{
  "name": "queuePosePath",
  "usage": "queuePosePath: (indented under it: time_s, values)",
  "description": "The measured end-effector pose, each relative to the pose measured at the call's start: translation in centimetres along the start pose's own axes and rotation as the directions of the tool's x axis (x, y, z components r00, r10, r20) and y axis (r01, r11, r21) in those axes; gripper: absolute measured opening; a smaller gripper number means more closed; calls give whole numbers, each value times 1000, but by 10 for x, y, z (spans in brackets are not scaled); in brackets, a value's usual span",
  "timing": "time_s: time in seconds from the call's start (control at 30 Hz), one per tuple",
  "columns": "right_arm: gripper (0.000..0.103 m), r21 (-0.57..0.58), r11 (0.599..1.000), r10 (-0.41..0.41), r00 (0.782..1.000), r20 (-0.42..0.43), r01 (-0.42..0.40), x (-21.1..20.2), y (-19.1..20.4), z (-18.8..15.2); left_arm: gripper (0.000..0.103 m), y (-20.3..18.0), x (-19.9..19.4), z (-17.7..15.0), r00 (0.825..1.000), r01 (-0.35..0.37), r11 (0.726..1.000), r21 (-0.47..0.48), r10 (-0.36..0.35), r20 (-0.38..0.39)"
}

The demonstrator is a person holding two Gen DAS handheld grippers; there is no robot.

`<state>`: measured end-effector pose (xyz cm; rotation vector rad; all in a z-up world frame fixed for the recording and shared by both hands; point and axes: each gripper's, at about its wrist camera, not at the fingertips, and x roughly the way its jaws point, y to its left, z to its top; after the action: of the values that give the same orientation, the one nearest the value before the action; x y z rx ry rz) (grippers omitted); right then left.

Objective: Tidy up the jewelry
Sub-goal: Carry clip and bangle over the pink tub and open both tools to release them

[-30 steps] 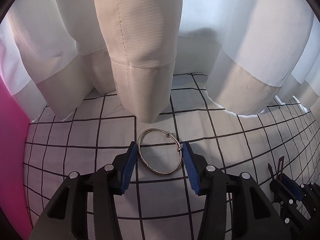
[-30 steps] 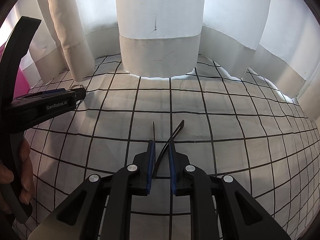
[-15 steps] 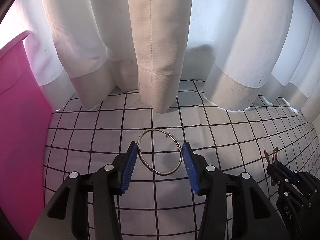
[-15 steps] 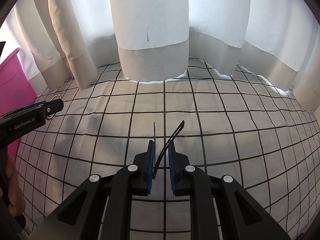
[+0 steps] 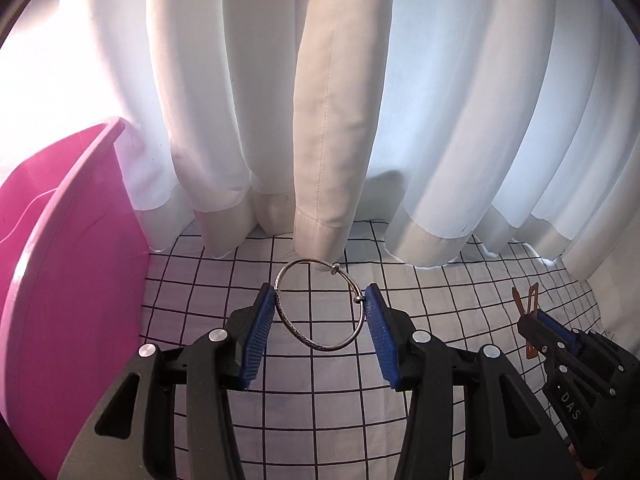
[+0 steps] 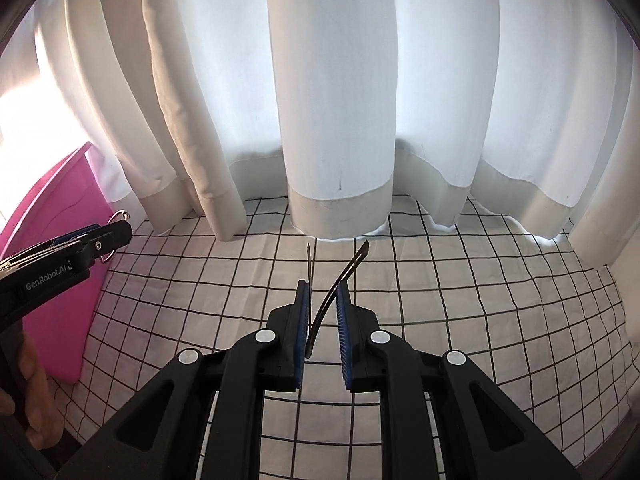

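The left gripper [image 5: 320, 334] clamps a silver bangle [image 5: 319, 305] across its width, ring tilted far-upward, beside the pink bin [image 5: 72, 280] at left, while the right gripper [image 6: 323, 330] pinches a hair clip [image 6: 334, 284] pointing toward the far curtain [image 6: 340, 100].

We see a thin silver bangle [image 5: 319, 307], a closed hoop with two small beads, held at centre frame. A bronze hair clip [image 6: 335, 290], prongs splayed apart, stands upright at centre frame.
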<state>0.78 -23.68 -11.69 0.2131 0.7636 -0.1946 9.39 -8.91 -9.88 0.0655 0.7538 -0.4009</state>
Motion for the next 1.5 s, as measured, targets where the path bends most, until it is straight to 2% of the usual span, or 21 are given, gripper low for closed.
queuePosePath:
  time_s: [0.23, 0.33, 0.43, 0.63, 0.8, 0.97, 1.13, 1.17, 1.2, 1.23, 1.3, 1.33, 1.4, 1.43, 1.5]
  values:
    - [14, -108, 989, 114, 990, 85, -105, -36, 67, 49, 45, 41, -71, 36, 989, -61, 996, -59, 69, 128]
    - [14, -168, 970, 193, 976, 104, -174, -47, 108, 69, 45, 74, -98, 43, 978, -122, 988, -99, 136, 156]
    - [14, -232, 940, 279, 955, 102, -250, -53, 156, 82, 45, 114, -118, 42, 963, -203, 968, -145, 225, 150]
    - [14, -326, 856, 431, 902, 19, -402, -46, 250, 93, 45, 191, -135, 22, 918, -368, 902, -225, 391, 65]
    - [14, -371, 797, 482, 872, -87, -478, -29, 315, 87, 46, 238, -133, 3, 884, -458, 847, -271, 465, -42]
    - [14, -408, 768, 470, 867, -163, -494, -13, 357, 74, 46, 270, -125, -16, 876, -480, 821, -308, 465, -125]
    - [14, -421, 767, 445, 874, -196, -485, -4, 369, 72, 46, 279, -121, -22, 880, -474, 823, -313, 448, -157]
    - [15, -421, 766, 440, 874, -207, -485, -3, 371, 72, 46, 278, -121, -21, 881, -473, 824, -313, 445, -160]
    - [24, -419, 770, 431, 877, -213, -481, -2, 372, 73, 47, 278, -121, -21, 883, -470, 825, -314, 441, -162]
    - [41, -418, 776, 423, 881, -211, -473, 1, 373, 73, 47, 279, -120, -21, 885, -466, 826, -317, 436, -165]
    - [57, -411, 784, 420, 885, -201, -465, 2, 373, 76, 48, 281, -120, -22, 889, -457, 826, -330, 423, -174]
    - [58, -407, 787, 421, 886, -194, -463, 1, 372, 77, 50, 282, -120, -23, 890, -456, 824, -337, 420, -177]
    - [59, -405, 794, 413, 891, -187, -453, 0, 370, 80, 66, 284, -121, -23, 889, -459, 818, -348, 423, -178]
    - [60, -402, 800, 407, 895, -184, -446, 0, 367, 81, 78, 284, -123, -23, 882, -472, 809, -351, 439, -173]
    - [60, -387, 805, 410, 893, -186, -451, 1, 362, 83, 82, 284, -128, -22, 879, -476, 806, -353, 451, -156]
